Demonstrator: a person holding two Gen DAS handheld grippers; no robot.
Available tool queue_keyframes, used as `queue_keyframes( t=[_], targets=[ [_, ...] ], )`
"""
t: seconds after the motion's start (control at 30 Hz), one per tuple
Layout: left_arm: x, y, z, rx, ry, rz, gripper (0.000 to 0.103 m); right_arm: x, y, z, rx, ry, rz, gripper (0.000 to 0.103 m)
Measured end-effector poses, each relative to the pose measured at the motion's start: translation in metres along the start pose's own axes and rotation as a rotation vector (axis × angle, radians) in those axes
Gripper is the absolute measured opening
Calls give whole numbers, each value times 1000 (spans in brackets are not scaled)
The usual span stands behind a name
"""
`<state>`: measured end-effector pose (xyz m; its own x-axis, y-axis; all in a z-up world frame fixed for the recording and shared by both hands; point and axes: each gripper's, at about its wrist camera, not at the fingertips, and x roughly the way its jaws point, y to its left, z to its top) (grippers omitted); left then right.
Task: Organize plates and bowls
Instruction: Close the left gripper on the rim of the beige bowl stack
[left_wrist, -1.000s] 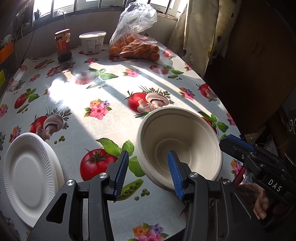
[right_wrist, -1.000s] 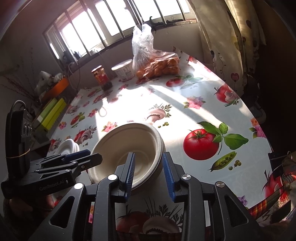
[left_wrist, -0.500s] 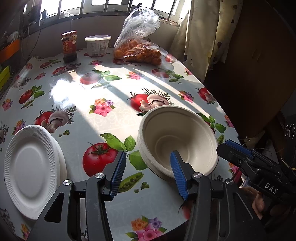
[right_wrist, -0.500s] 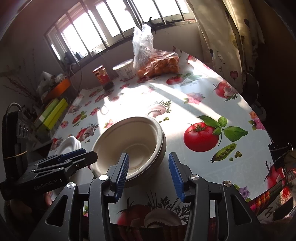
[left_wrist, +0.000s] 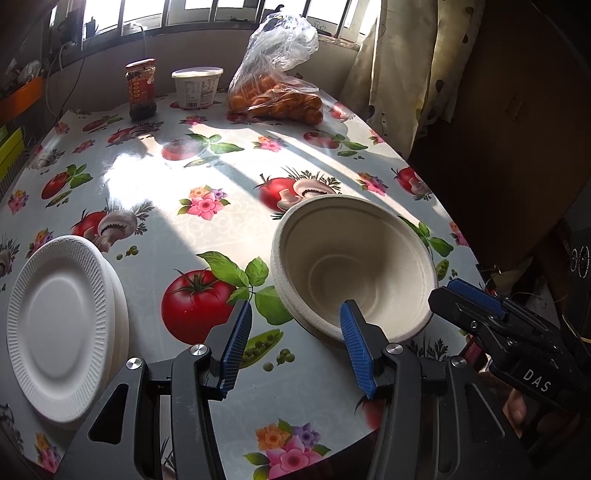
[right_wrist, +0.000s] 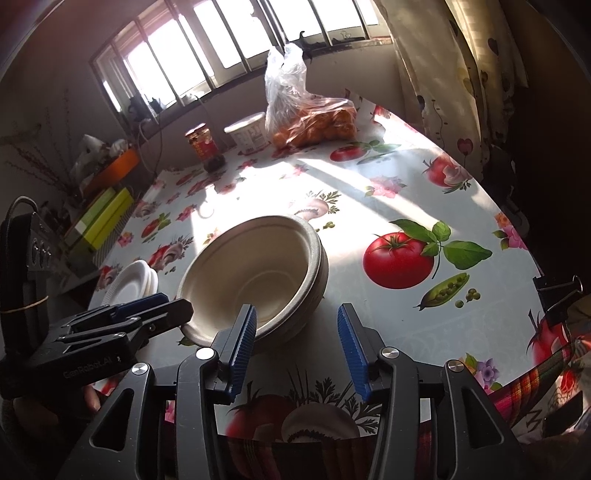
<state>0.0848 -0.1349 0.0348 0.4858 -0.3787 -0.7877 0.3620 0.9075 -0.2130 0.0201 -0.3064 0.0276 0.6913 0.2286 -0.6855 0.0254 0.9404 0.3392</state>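
Hiding part of the bowls' (left_wrist: 354, 266) near rim, the left tool (left_wrist: 291, 343) stands open; the right tool (right_wrist: 295, 343) has just been opening, nothing gripped. Plates (left_wrist: 62, 325) are cut off at left on the surface (left_wrist: 221, 229).

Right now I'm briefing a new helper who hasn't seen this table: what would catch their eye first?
Probably the stacked beige bowls near the table's front edge, sitting free just ahead of both open grippers. Next, the stack of white plates at the left edge, then the clear bag of orange fruit at the far side by the window.
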Motion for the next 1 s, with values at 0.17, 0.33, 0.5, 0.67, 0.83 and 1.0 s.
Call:
queue_keyframes(
  t=[0.17,0.33,0.5,0.67,0.83,1.0],
  targets=[
    [-6,8,3,-32,-38,-15,51,-1,-4,1,13,-7,6,46],
    [-2,22,6,-96,-44,-40,51,0,-14,5,35,-19,14,46],
    [6,25,8,-130,-33,-81,51,7,-20,9,51,-10,49,46],
    [13,25,10,-147,-22,-97,51,20,-20,12,57,17,81,46],
    [19,24,9,-155,-6,-111,51,27,-20,15,56,31,109,46],
    [28,26,8,-168,21,-118,51,31,-21,16,61,39,127,46]
  ],
)
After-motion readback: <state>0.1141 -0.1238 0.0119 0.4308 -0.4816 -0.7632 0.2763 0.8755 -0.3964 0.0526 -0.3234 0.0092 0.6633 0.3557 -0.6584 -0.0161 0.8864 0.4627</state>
